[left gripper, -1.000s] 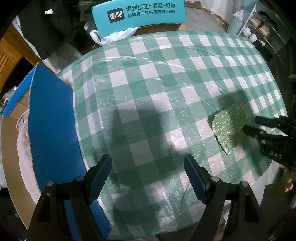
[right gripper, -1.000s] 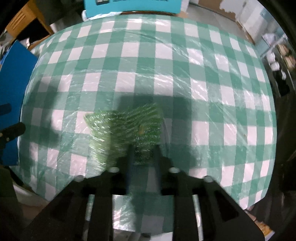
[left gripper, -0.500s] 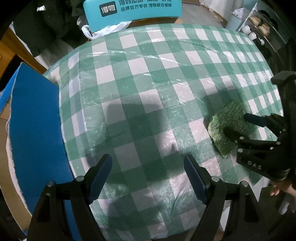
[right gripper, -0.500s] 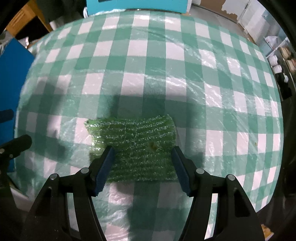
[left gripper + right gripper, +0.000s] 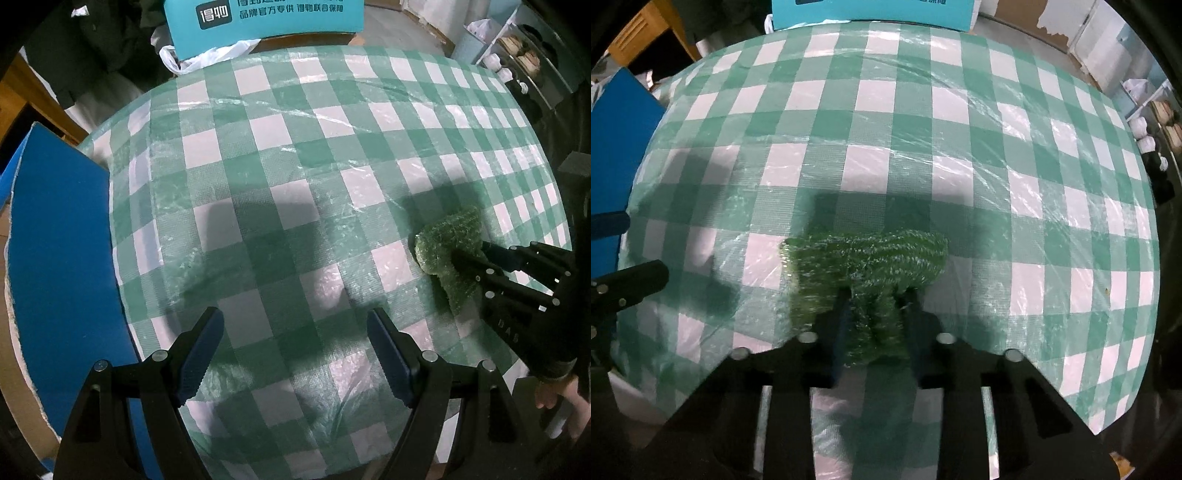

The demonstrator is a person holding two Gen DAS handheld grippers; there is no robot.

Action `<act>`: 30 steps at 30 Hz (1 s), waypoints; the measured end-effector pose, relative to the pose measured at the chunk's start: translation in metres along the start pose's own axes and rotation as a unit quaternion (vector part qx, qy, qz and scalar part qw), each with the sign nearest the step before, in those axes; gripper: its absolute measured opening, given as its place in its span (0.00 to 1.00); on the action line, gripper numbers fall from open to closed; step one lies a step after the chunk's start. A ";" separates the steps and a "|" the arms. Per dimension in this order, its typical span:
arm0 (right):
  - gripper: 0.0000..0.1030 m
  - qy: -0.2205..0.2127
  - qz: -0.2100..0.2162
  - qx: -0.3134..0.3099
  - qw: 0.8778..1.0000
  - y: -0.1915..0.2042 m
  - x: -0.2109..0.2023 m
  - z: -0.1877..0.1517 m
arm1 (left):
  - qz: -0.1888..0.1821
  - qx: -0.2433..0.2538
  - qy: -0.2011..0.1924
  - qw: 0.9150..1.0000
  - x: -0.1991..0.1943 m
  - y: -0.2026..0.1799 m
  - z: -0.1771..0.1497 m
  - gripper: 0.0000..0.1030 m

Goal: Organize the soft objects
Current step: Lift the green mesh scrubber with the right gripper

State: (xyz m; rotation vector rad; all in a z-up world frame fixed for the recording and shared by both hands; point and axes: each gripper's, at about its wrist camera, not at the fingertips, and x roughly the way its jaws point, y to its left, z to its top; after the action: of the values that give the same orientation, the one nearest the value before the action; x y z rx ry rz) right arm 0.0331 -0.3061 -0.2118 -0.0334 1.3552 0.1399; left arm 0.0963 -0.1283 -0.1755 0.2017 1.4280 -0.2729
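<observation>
Right tongs [image 5: 875,299] newly pinching sponge [image 5: 864,258]

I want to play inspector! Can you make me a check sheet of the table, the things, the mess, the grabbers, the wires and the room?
Surface: round table under a green-and-white checked cloth with clear plastic film.
Job's things: one green sparkly cloth, bunched up near the table's edge.
Clutter: nothing seen on the table.
Grippers: right gripper has just been closing, pinching the cloth; left gripper open, holding nothing.
Cables: nothing seen.
Surroundings: blue-lined box beside the table, teal sign behind, shelves at the far right.
</observation>
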 end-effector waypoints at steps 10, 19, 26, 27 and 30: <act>0.16 -0.027 0.027 0.029 0.999 -0.002 -0.031 0.024 | -0.006 0.009 -0.033 0.999 -0.030 -0.001 -0.009 0.77; 0.16 -0.079 0.030 0.028 0.996 -0.009 -0.088 0.027 | -0.005 0.015 -0.055 0.998 -0.055 -0.001 -0.017 0.57; 0.16 -0.109 0.029 0.008 0.994 0.006 -0.114 0.028 | -0.005 0.011 -0.069 0.998 -0.071 0.004 -0.025 0.35; 0.16 -0.113 0.028 0.004 0.993 0.010 -0.117 0.028 | -0.006 0.009 -0.071 0.997 -0.074 0.006 -0.026 0.31; 0.16 -0.121 0.031 -0.003 0.992 0.016 -0.125 0.027 | -0.007 0.006 -0.075 0.997 -0.080 0.009 -0.029 0.28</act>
State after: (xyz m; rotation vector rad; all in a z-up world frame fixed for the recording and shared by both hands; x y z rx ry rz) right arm 0.0314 -0.2977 -0.0834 0.0211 1.1139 0.1944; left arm 0.0618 -0.1057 -0.1009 0.1771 1.2804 -0.3019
